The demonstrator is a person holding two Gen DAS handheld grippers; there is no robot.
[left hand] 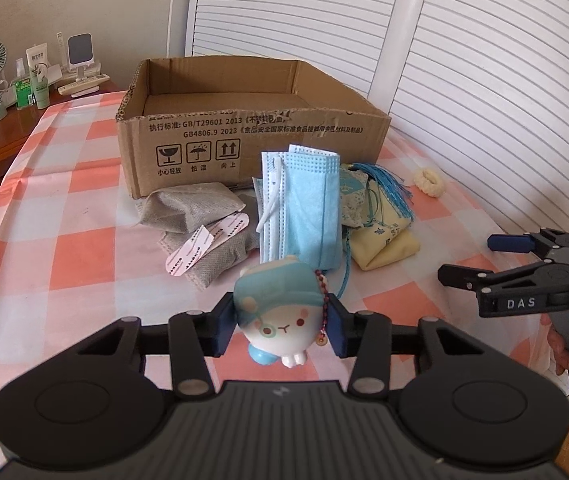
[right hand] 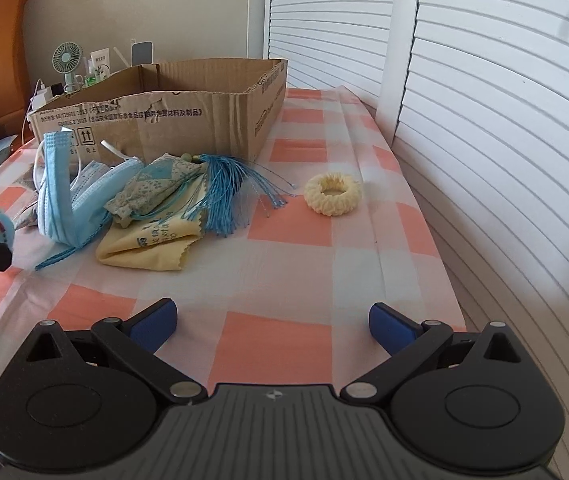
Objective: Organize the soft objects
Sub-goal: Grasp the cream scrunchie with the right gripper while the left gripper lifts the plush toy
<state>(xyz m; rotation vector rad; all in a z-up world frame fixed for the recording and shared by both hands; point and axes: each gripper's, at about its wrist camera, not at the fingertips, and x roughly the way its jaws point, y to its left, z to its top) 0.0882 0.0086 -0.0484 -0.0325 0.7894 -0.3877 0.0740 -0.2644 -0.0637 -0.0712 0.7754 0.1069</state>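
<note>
Checkered tablecloth (left hand: 84, 184); left tongs (left hand: 280, 326) clamp plush toy (left hand: 280, 312) inverted; right tongs (right hand: 272, 320) wide.

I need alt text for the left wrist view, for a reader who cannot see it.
The left gripper holds a small plush toy above a checked tablecloth. Behind it lie blue face masks, grey pouches and a yellow cloth, before an open cardboard box. The open right gripper is at right.

Soft daylight, sharp focus, strong fisheye bending and dark corners
</note>
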